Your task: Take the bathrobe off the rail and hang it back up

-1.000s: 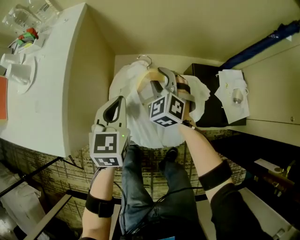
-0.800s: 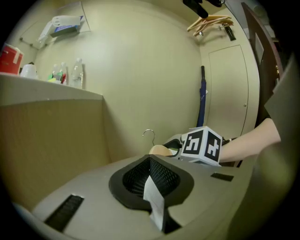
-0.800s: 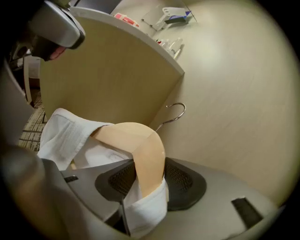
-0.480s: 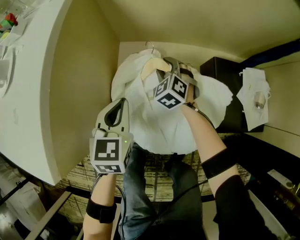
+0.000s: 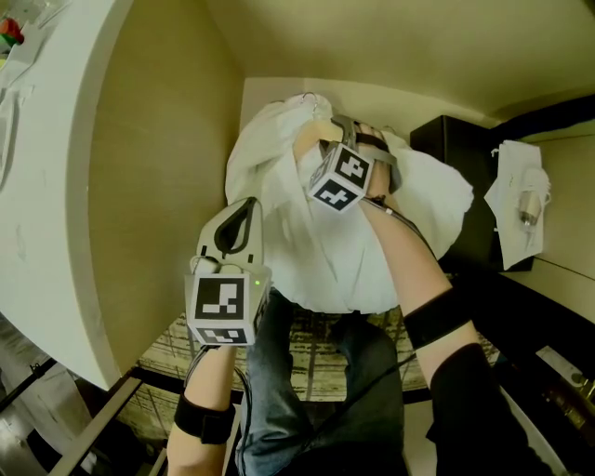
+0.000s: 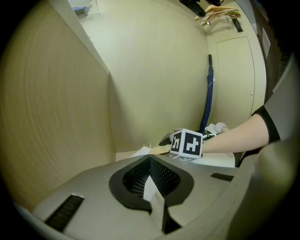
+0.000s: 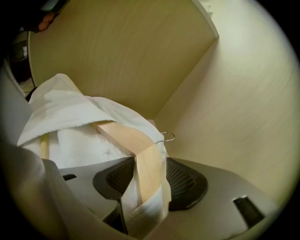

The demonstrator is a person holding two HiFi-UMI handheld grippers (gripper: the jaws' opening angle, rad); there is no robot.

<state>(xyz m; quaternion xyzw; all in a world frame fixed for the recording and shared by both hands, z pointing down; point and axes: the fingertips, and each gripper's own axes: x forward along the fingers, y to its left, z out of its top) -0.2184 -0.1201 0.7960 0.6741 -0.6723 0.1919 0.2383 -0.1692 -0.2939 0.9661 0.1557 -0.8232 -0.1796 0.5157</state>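
Two tools are in play, but only one carries a load. The right tool (image 5: 342, 130), at the upper middle of the head view, has the hanger (image 5: 310, 139) between its jaws, so the robe (image 5: 325, 242) draped over it travels as one bundle instead of being pinched by loose cloth. In the right tool view, the wooden arm of the hanger (image 7: 140, 159) and a fold of robe (image 7: 70, 108) fill the gap of that tool (image 7: 145, 180). Its jaws have just been opening, yet both pads look to touch the bundle, so I judge the hold loosened, not let go. The hook (image 7: 168, 137) juts free past the tool toward the corner of the beige panels (image 7: 225, 93) and catches on nothing. That puts the robe off the rail, low in that corner. The left tool (image 5: 240, 212) sits at the lower left of the head view with its jaws (image 6: 149, 176) fully together and nothing in them. It is held off to the side, probably kept free to steady the cloth. Spare hangers (image 6: 220, 13) at the upper right of the left tool view suggest the rail runs there, well above, so the hook has to rise to it.
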